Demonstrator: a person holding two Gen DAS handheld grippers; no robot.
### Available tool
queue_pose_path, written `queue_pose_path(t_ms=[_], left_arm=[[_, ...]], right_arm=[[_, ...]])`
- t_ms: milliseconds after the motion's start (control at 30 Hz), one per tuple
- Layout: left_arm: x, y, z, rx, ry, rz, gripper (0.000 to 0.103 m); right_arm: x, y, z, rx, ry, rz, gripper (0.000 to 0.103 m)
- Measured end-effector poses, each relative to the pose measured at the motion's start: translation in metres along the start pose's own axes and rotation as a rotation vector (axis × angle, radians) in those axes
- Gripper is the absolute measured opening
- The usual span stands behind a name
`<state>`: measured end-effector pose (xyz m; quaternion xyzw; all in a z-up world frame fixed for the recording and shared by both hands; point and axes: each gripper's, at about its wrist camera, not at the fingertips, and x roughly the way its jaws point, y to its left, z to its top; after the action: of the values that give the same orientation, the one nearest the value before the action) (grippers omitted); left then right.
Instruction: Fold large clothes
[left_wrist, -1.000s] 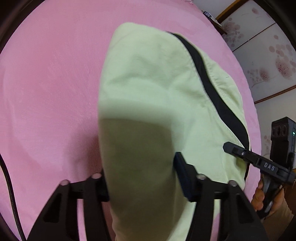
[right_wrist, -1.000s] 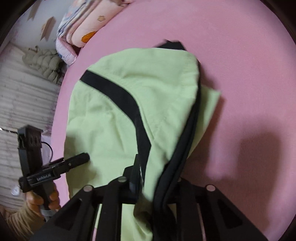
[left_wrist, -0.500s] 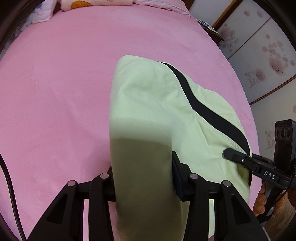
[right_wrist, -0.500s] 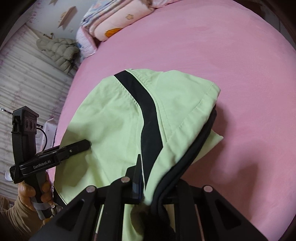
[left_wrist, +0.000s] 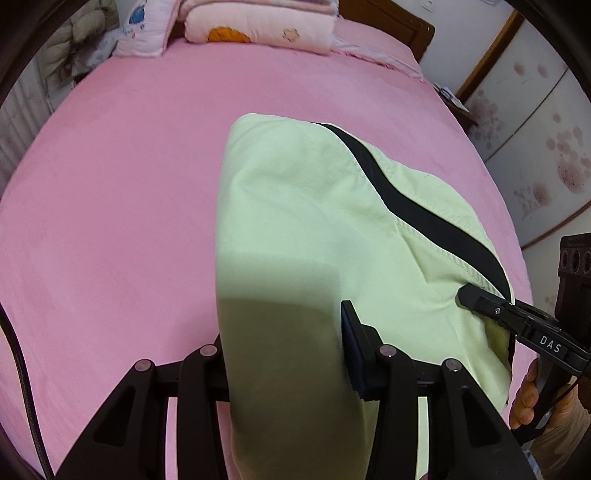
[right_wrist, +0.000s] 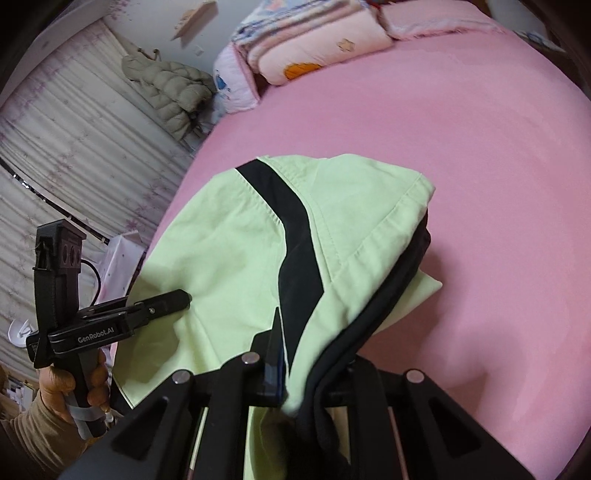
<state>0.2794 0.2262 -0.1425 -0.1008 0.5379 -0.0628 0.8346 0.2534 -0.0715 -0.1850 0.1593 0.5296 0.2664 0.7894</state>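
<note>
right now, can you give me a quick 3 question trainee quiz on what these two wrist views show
1. True or false: the left gripper and the right gripper both hold the light green garment.
2. What colour is the stripe across the garment: A red, B black, C white?
3. Fill in: the garment hangs above a bed covered by a ____ sheet.

Key
1. True: cloth is pinched between each pair of fingers.
2. B.
3. Pink.
</note>
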Motion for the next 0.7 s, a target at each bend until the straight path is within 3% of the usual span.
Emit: queue_pose_path(t_ms=[133, 300, 467, 567, 700], left_arm=[[0.012, 0.055, 0.052, 0.039, -0.043, 0.01, 0.043], [0.065, 0.1, 0.106, 0.08, -0.08, 0.007, 0.044], [0.118, 0.141, 0.141, 0.103, -0.092, 0.011, 0.045], [0.152, 0.145, 0.155, 0.098, -0.097, 0.013, 0.046], [0.185, 0.153, 0.168, 0.079, -0.128, 0.027, 0.054]], right_arm=[[0.041, 0.022, 0.035, -0.025, -0.047, -0.005, 0.01], [0.096, 0.023, 0.074, -0.034, -0.098, -0.022, 0.01], [0.157, 0.013, 0.105, -0.044, -0.113, -0.071, 0.01], [0.188, -0.002, 0.119, -0.038, -0.12, -0.096, 0.01], [0.21, -0.012, 0.125, -0.054, -0.131, -0.119, 0.01]])
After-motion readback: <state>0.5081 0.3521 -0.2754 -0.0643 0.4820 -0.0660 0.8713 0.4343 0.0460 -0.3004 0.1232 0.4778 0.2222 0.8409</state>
